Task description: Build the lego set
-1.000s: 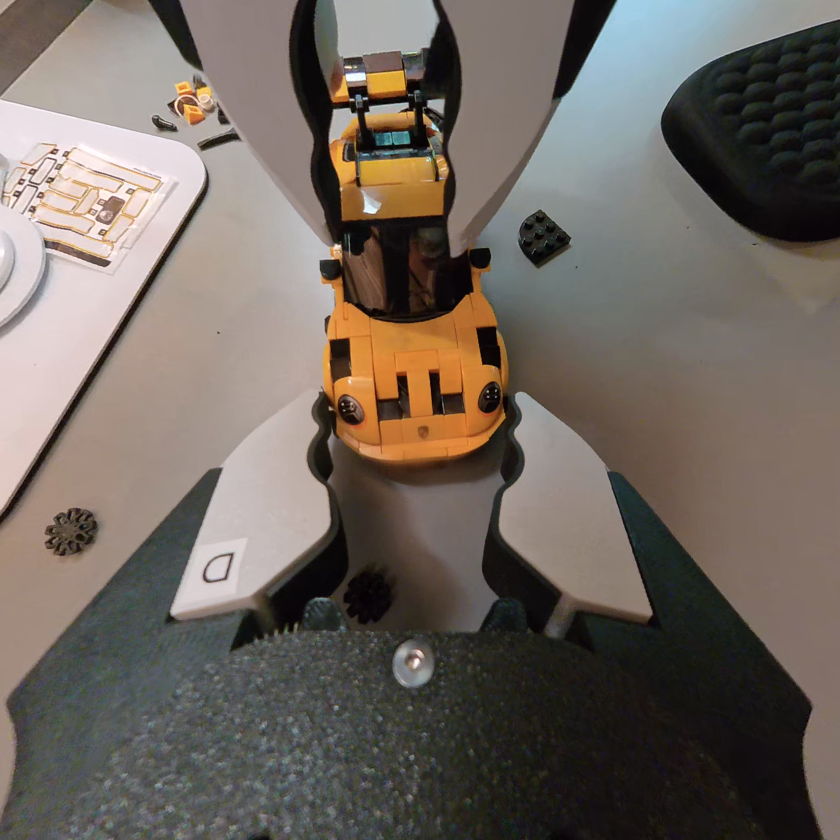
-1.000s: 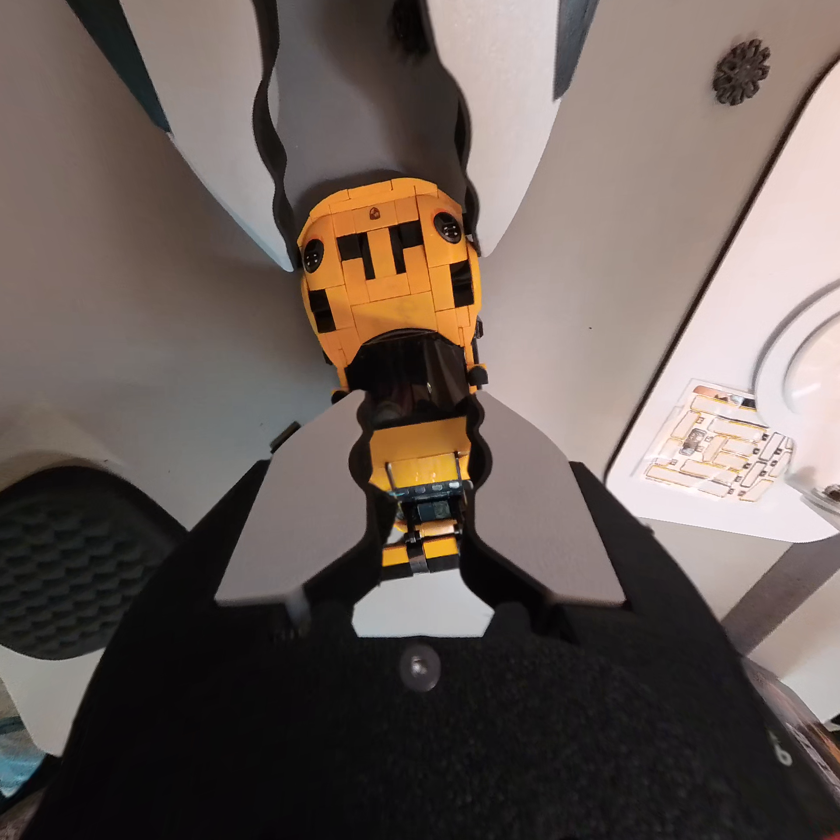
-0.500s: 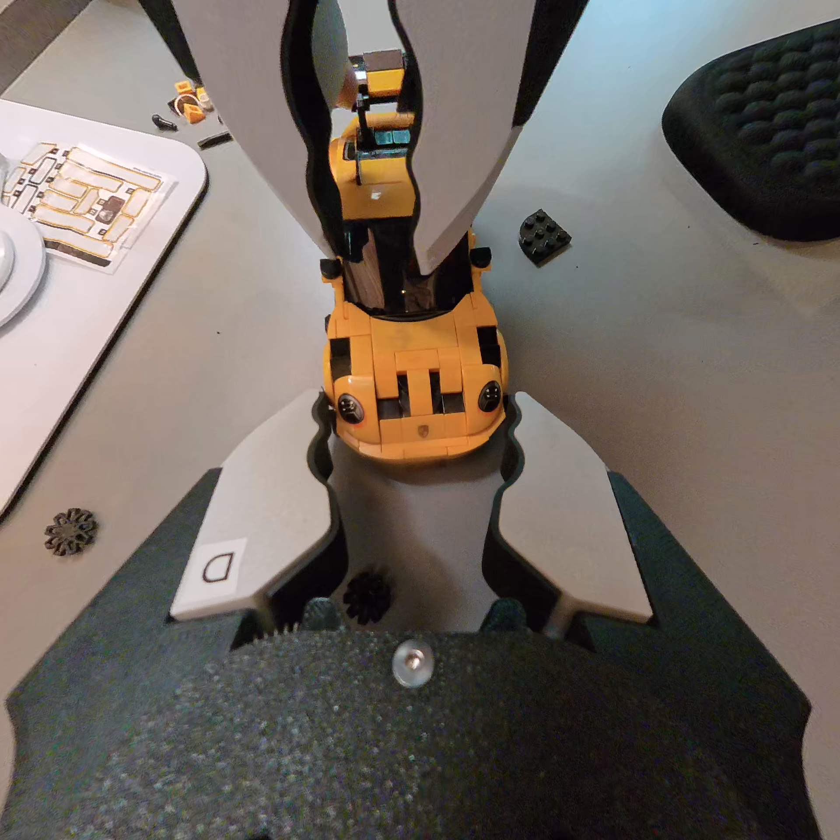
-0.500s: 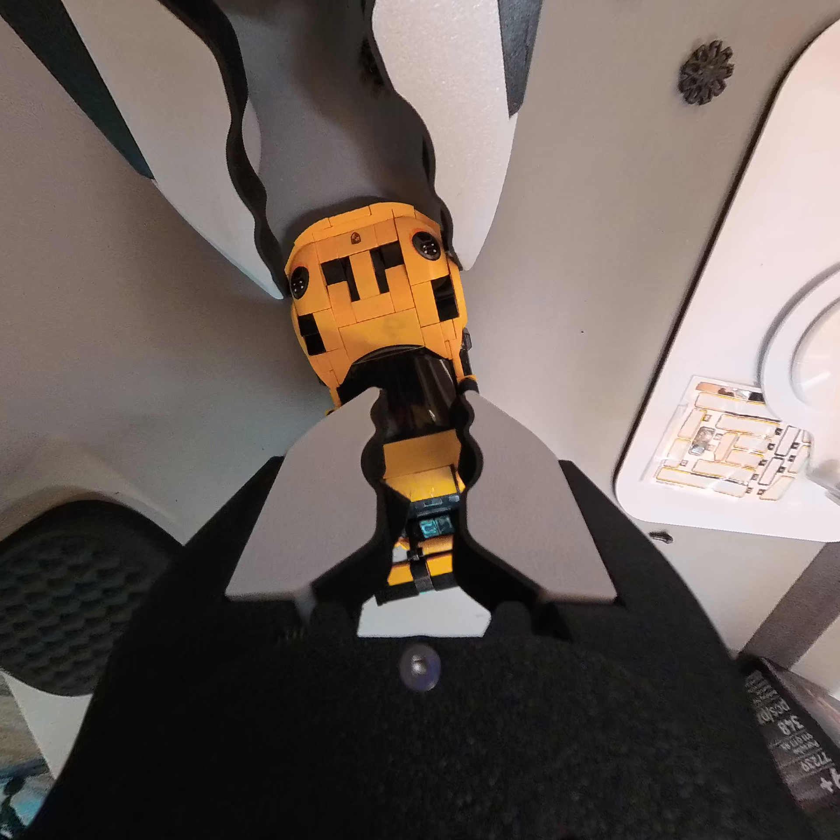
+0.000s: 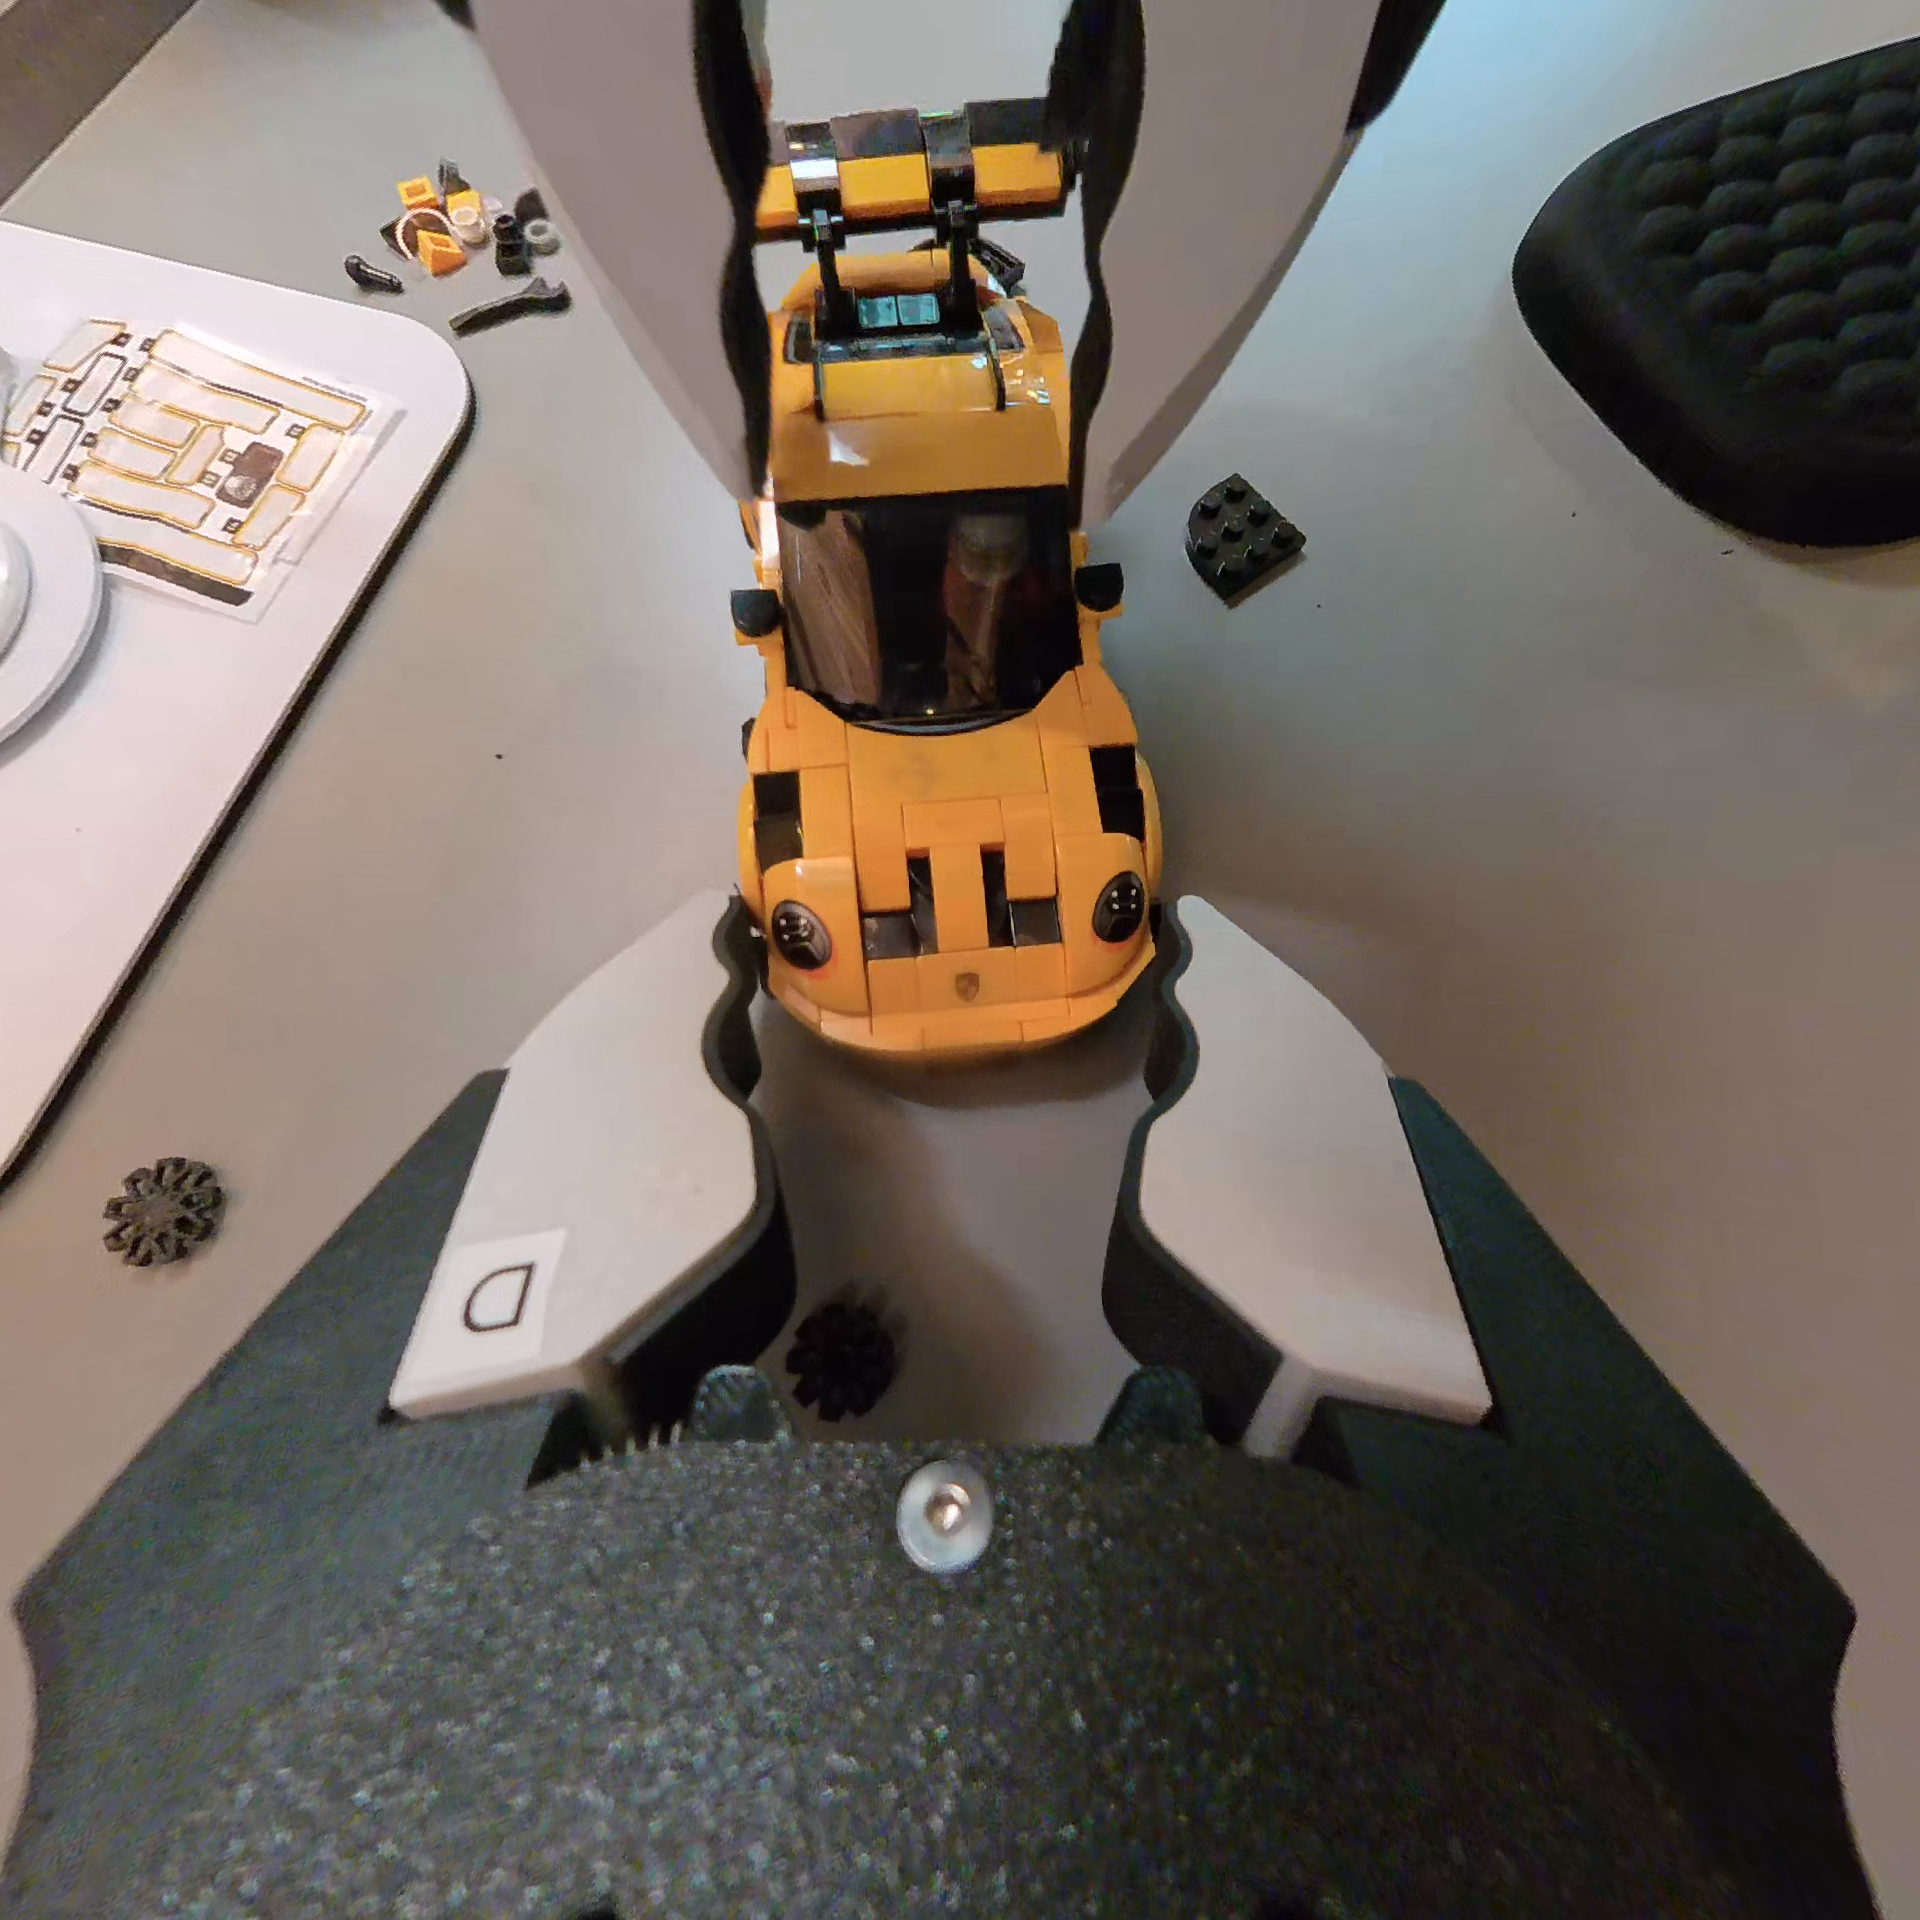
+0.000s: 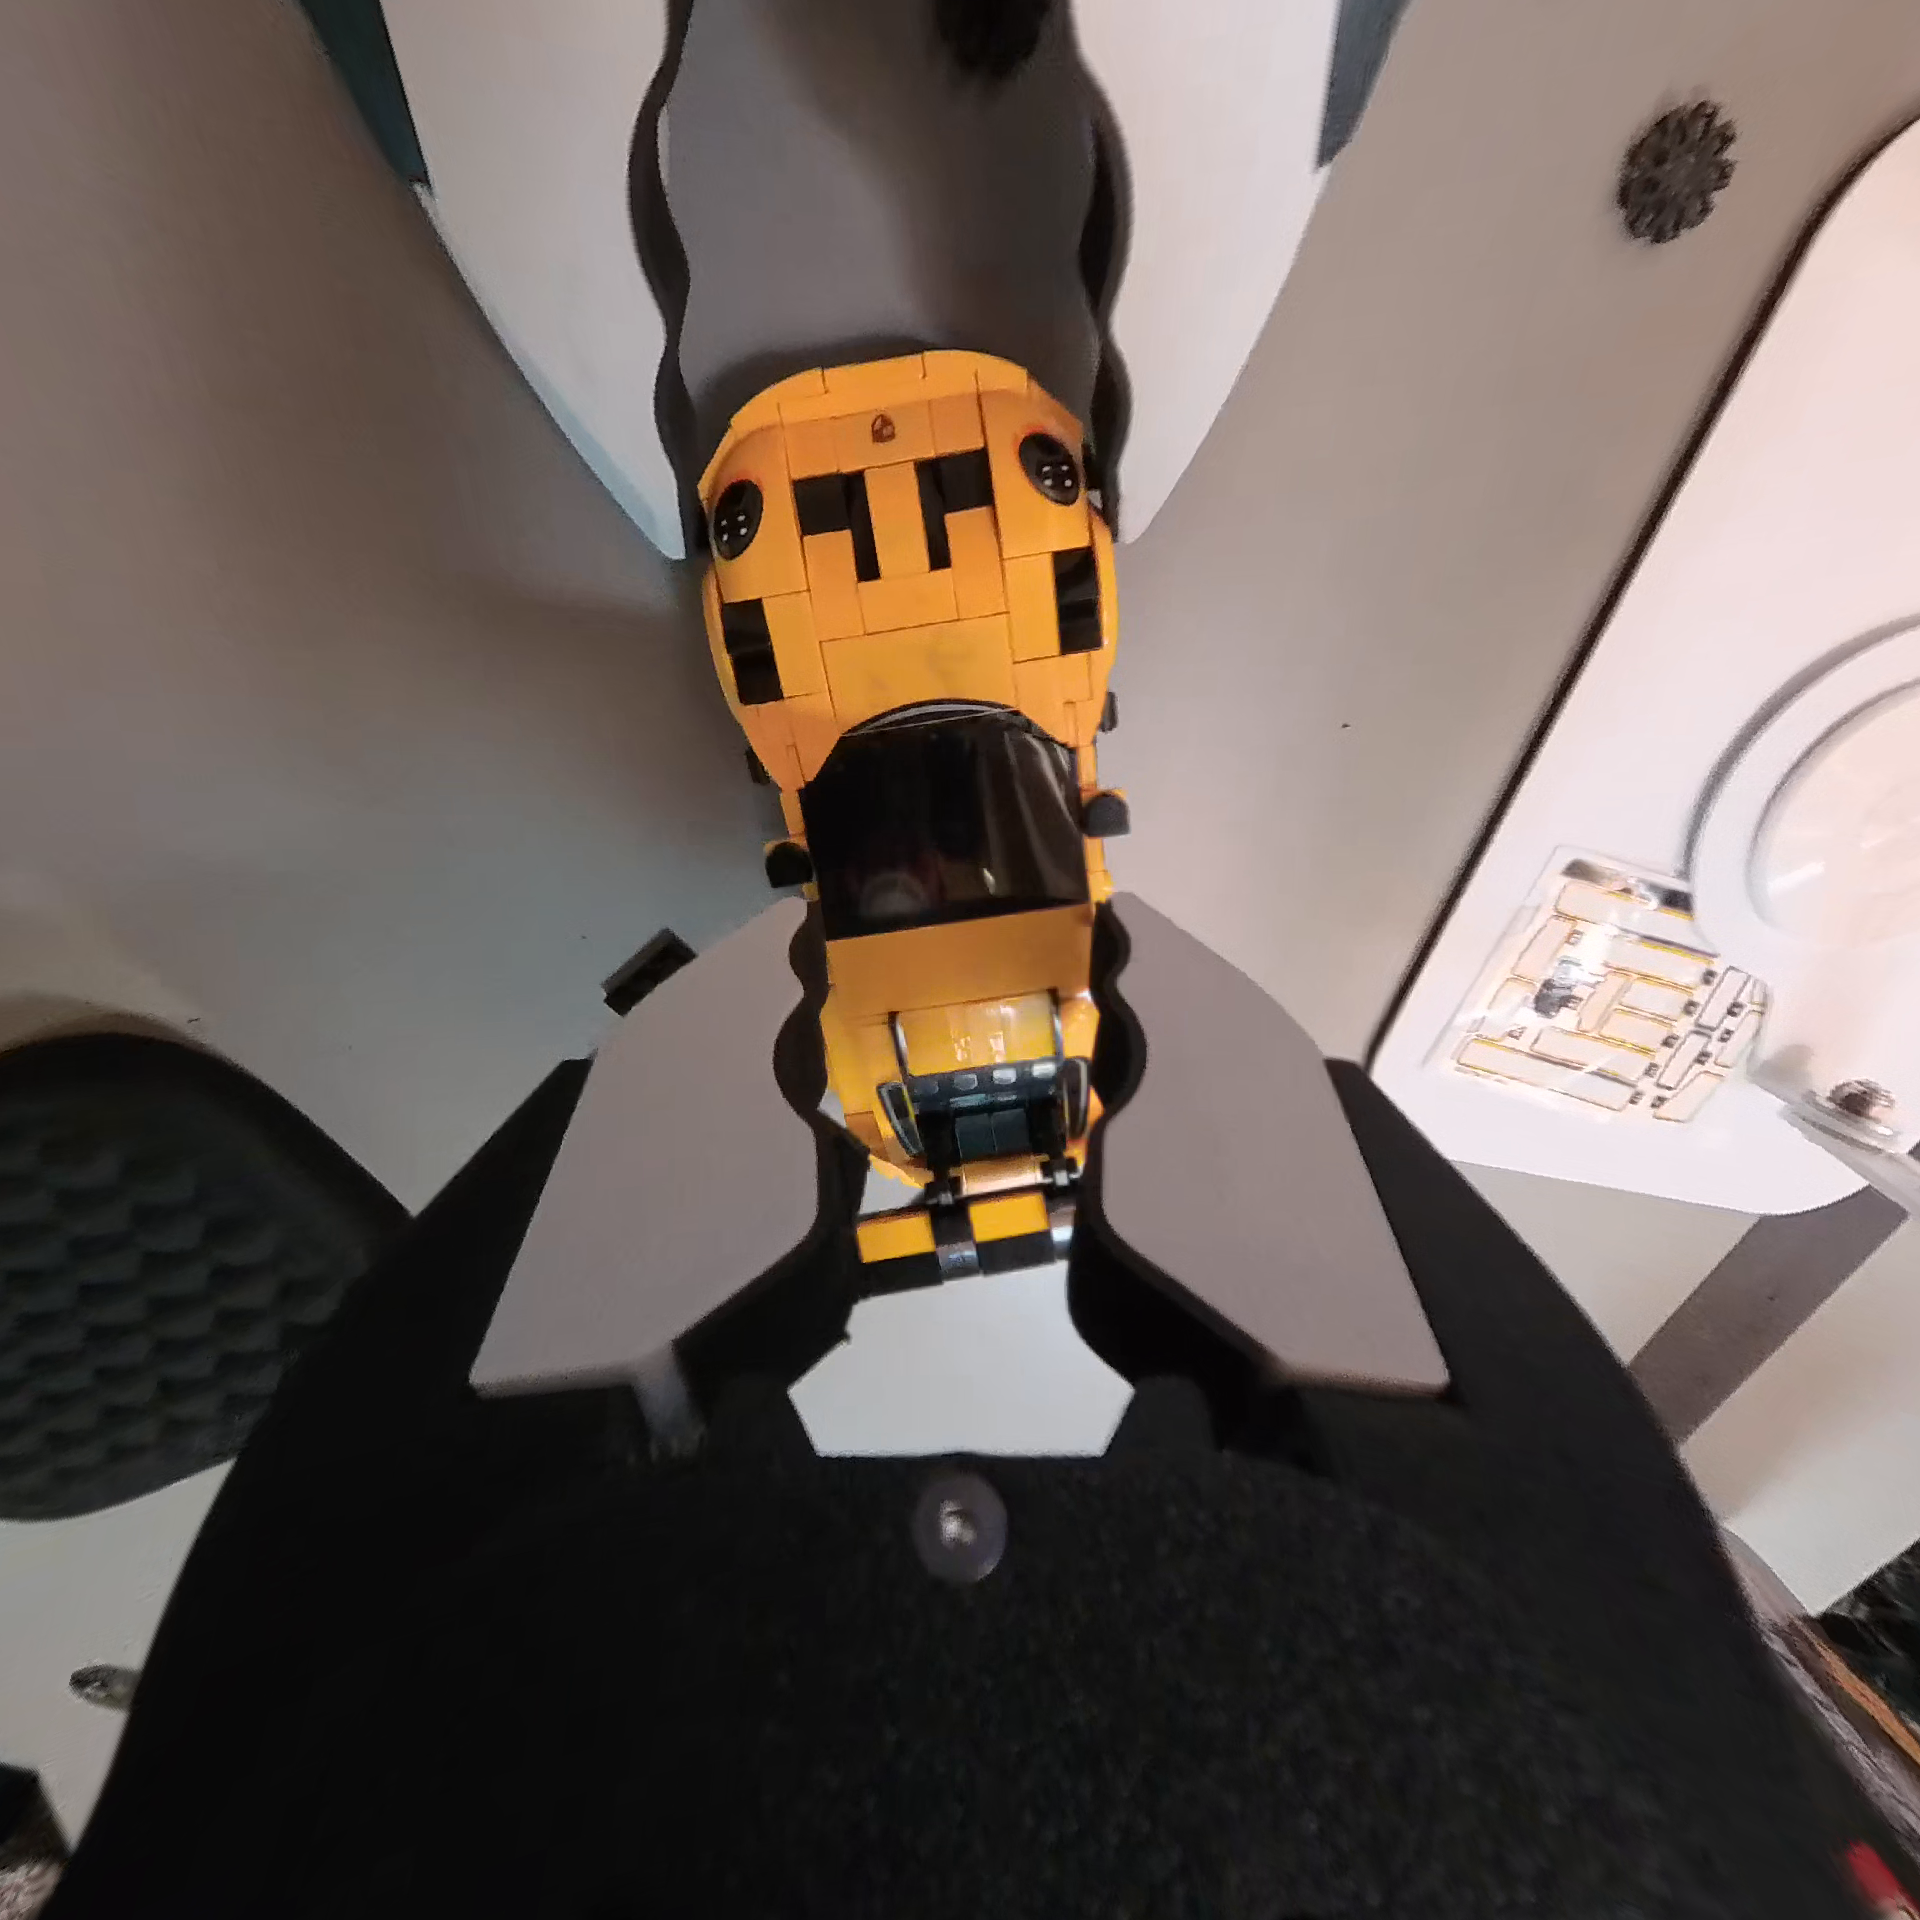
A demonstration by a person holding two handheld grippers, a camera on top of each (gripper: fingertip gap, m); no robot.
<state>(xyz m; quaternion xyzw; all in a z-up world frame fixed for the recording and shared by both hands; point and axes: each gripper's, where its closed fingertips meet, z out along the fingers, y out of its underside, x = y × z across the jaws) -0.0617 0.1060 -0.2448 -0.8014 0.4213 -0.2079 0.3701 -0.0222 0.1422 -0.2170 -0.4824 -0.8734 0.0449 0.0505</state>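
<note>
A yellow and black lego car point(image 5: 951, 831) stands on the grey table, nose toward my left gripper; it also shows in the right wrist view point(image 6: 914, 613). My left gripper point(image 5: 951, 925) has its fingertips against both sides of the car's nose and holds it. My right gripper point(image 6: 956, 914) comes from the opposite side, and its fingers flank the roof and rear close to the sides, with the rear wing point(image 6: 961, 1236) between them. In the left wrist view the right gripper point(image 5: 920, 499) reaches in from the top.
A white tray point(image 5: 208, 727) at the left holds a sticker sheet point(image 5: 197, 457). Small loose parts point(image 5: 457, 234) lie beyond it. A black quarter-round plate point(image 5: 1242, 535) lies right of the car. Two black wheel rims point(image 5: 161, 1210) point(image 5: 840, 1361) lie near me. A black textured pad point(image 5: 1766, 312) sits at the right. My right fingertips sit around 7 cm from my left ones. My right tips are roughly 6 cm from the black quarter-round plate point(image 5: 1242, 535).
The right gripper narrowed over the car's roof half a second ago and has now widened to straddle the car's rear. The left gripper and the car have not moved.
</note>
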